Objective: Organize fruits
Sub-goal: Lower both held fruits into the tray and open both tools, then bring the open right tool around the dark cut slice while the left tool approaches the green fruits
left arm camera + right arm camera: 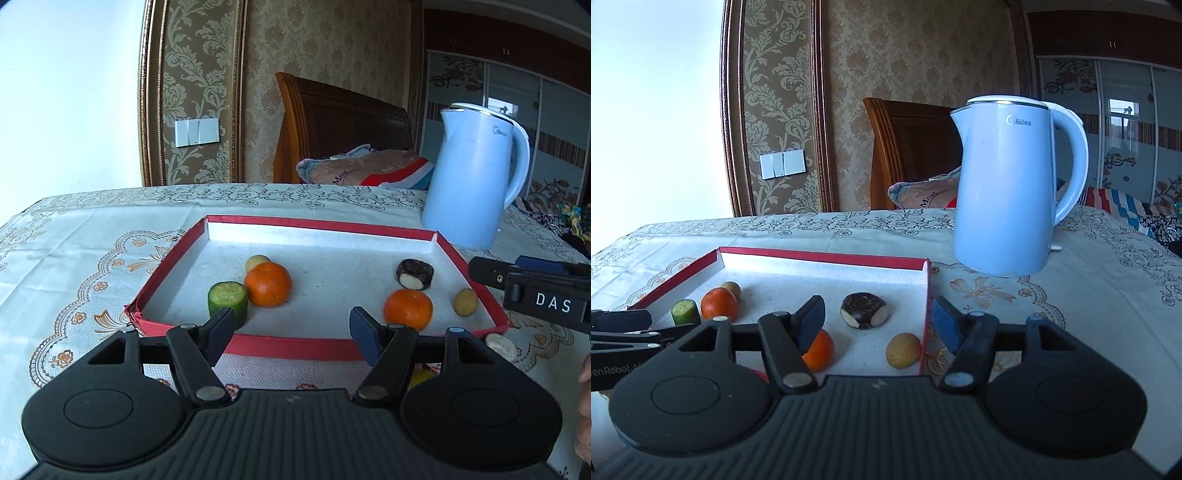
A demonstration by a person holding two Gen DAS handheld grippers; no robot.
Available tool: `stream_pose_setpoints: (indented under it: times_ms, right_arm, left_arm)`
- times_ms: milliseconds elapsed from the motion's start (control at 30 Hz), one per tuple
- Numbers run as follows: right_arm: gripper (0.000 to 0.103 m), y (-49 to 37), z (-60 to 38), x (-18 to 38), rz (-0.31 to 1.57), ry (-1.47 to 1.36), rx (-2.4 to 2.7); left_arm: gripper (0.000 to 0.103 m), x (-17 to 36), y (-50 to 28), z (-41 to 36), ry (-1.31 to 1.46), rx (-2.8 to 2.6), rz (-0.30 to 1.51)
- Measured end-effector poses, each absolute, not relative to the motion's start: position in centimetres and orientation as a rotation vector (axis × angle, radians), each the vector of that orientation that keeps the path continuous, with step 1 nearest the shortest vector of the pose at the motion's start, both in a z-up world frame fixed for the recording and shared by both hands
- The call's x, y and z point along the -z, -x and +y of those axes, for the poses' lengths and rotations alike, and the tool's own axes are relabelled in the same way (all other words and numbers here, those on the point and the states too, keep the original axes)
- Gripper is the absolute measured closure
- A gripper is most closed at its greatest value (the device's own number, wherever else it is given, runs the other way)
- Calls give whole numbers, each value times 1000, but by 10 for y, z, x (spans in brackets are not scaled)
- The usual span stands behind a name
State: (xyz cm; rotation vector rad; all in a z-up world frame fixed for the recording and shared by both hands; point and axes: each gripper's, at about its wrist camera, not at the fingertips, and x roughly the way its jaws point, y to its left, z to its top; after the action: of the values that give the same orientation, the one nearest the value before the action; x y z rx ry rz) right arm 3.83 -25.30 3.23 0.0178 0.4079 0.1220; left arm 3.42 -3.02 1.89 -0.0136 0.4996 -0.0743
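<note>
Left wrist view | my left tongs (291, 332) gape wide, empty | right tongs (877, 325) likewise spread, empty | oranges (268, 284), cucumber piece (227, 300) sit in red-rimmed tray (295, 347) mid-counter (74, 240)

The left gripper's fingers (221, 328) hide the cucumber piece's (226, 299) base.

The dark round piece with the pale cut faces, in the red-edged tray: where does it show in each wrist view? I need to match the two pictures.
Left wrist: the dark round piece lies right of centre, near the tray's far right corner, beyond the nearer orange.
Right wrist: the piece sits mid-frame, between the open fingers of the right gripper.
Shared landmark: the blue kettle, on the tablecloth behind the tray's right end.
</note>
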Motion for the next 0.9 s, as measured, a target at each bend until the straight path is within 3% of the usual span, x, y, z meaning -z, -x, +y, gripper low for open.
stream_pose_setpoints:
  times_ms: [133, 233, 900]
  right_arm:
    - [41, -15, -265, -25, 434, 0, -125]
    - [41, 0, -274, -23, 453, -8, -152]
    - [41, -29, -252, 3, 645, 30, -198]
  left_arm:
    - [34, -18, -23, -31, 3, 96, 496]
    - [27, -18, -20, -31, 4, 102, 490]
    - [27, -4, -17, -63, -160, 204, 515]
